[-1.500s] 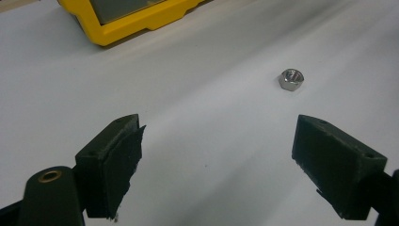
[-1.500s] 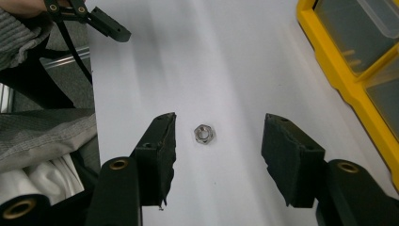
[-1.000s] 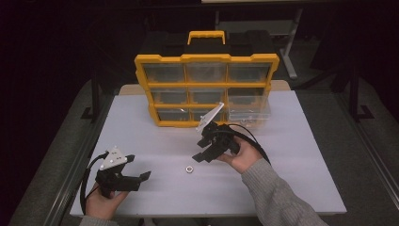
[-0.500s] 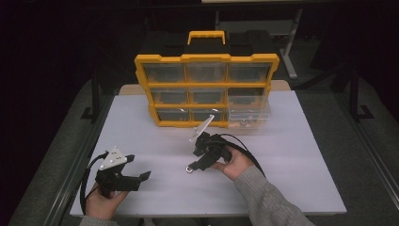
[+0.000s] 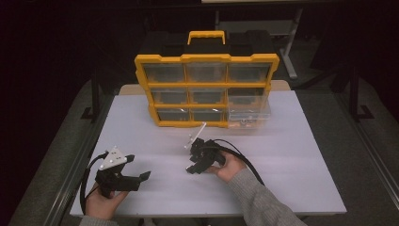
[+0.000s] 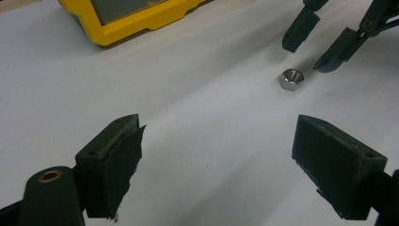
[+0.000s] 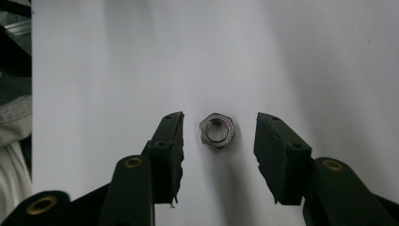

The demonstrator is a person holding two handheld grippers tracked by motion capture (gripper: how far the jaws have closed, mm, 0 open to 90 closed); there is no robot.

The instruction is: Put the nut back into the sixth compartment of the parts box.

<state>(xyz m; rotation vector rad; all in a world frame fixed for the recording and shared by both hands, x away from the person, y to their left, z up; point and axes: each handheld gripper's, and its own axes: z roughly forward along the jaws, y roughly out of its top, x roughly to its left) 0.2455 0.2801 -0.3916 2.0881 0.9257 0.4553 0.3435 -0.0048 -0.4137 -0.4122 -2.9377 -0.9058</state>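
We have a small steel hex nut [image 7: 216, 131] lying flat on the white table [image 5: 291, 155], at about six o'clock from the yellow organizer [image 5: 207, 89]. Our right gripper [image 7: 219, 136] hovers over it, jaws spread and straddling it at nine and three o'clock, touching nothing. Our left gripper [image 6: 216, 155] waits at eight o'clock, also spread and empty. The nut looks hard, light and slick, so we judge two opposite flats the surest hold.
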